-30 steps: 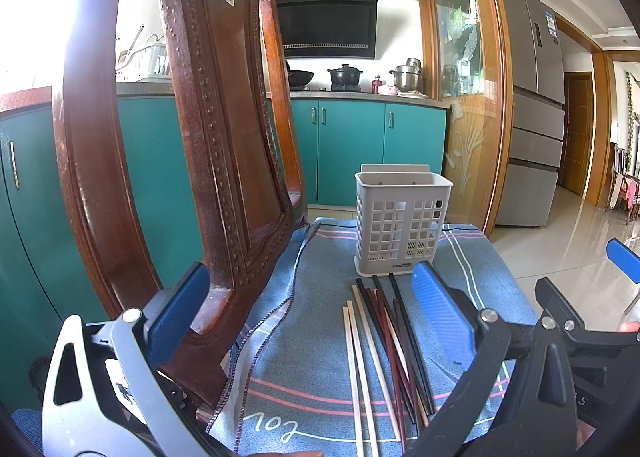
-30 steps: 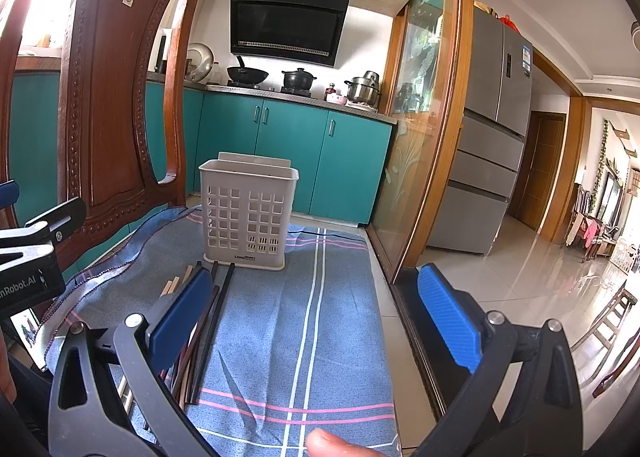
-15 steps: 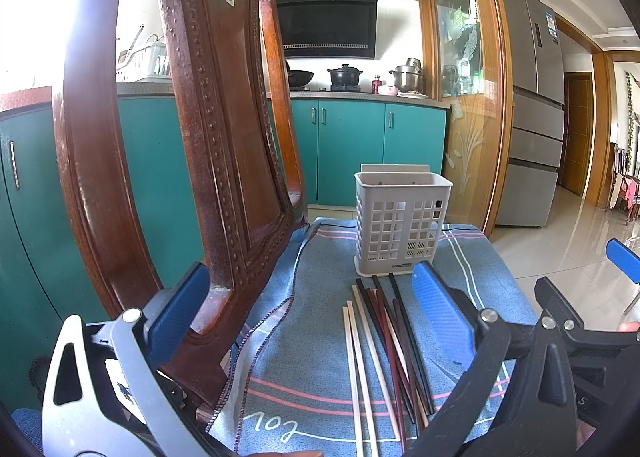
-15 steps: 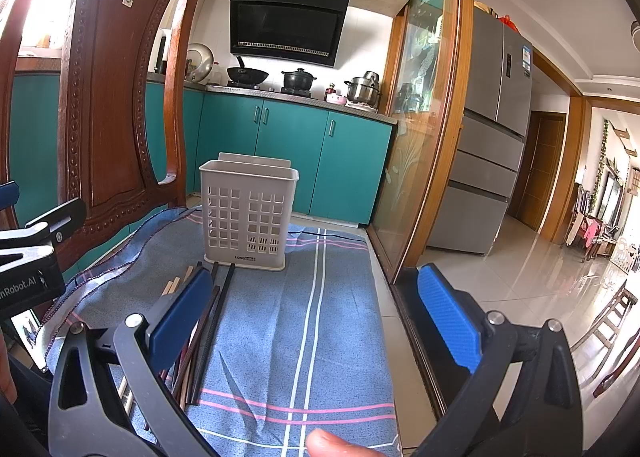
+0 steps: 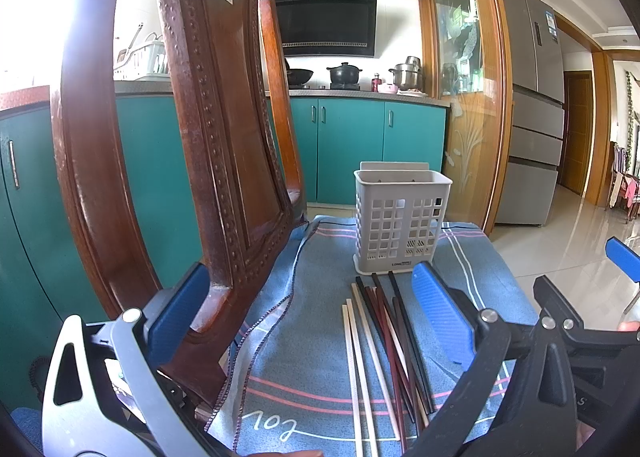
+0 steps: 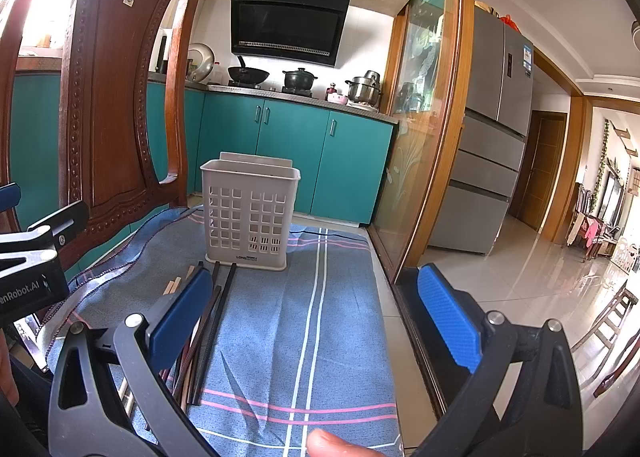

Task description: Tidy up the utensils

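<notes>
Left wrist view: we see the chopsticks loose on the blue cloth, between our left tool fingers, which stand apart and empty.
Holder: white basket upright just beyond them.
Change: nothing has moved in 1 second, so sorting has not begun.
Right wrist view: right tool wide apart, chopsticks behind its left finger; only here a fingertip shows.

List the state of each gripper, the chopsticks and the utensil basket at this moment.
left gripper: open, holding nothing.
right gripper: open, holding nothing.
chopsticks: loose, lying flat on the blue cloth.
utensil basket: upright, no utensils visible inside.
</notes>
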### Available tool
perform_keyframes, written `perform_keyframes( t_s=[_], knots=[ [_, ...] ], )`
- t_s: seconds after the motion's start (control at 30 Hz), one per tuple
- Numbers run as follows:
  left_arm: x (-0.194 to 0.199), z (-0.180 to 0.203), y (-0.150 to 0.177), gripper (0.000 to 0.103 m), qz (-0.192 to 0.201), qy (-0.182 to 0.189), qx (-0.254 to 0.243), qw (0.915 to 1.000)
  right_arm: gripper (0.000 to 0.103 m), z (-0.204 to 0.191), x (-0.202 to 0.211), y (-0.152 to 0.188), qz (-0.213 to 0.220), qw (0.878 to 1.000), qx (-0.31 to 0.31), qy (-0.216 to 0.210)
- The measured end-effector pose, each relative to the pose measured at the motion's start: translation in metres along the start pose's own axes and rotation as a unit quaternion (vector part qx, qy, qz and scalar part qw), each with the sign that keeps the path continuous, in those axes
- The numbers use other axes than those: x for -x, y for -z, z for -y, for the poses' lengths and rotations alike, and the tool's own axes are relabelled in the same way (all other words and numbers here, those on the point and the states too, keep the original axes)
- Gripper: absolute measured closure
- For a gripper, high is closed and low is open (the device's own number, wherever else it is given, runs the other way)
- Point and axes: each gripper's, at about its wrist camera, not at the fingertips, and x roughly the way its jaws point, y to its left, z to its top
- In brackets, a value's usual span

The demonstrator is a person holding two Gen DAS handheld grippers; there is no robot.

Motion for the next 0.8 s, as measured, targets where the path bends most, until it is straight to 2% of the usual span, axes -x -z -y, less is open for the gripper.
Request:
perform_keyframes(
  t_s=[0.33,0.43,0.57,0.67,0.7,0.77,0.8],
  knots=[
    [-0.003,0.003,0.003,0.003,-0.004,-0.001,-0.002,1.0000,0.003,0.000,0.000,0.000,0.000,1.000,0.000,0.000],
    [-0.005,0.005,0.005,0.003,-0.020,-0.011,-0.008,0.9997,0.003,0.000,-0.003,0.000,-0.007,1.000,0.005,0.001],
    [-0.011,0.007,0.009,0.003,-0.065,-0.015,-0.020,0.9976,0.003,0.010,-0.025,-0.004,-0.055,0.998,0.010,0.028],
    [-0.006,0.003,0.010,0.003,-0.074,-0.002,-0.016,0.9972,0.004,0.023,-0.047,-0.001,-0.105,0.994,-0.011,0.039],
    [-0.006,0.003,0.010,0.003,-0.079,-0.007,-0.021,0.9967,0.007,0.026,-0.057,0.002,-0.130,0.990,-0.026,0.041],
    [-0.008,0.004,0.012,0.003,-0.092,-0.004,-0.031,0.9952,0.024,0.026,-0.074,0.009,-0.171,0.984,-0.043,0.021],
    [-0.011,0.004,0.013,0.003,-0.101,0.000,-0.033,0.9943,0.027,0.024,-0.081,0.013,-0.188,0.981,-0.046,0.009]
  ],
)
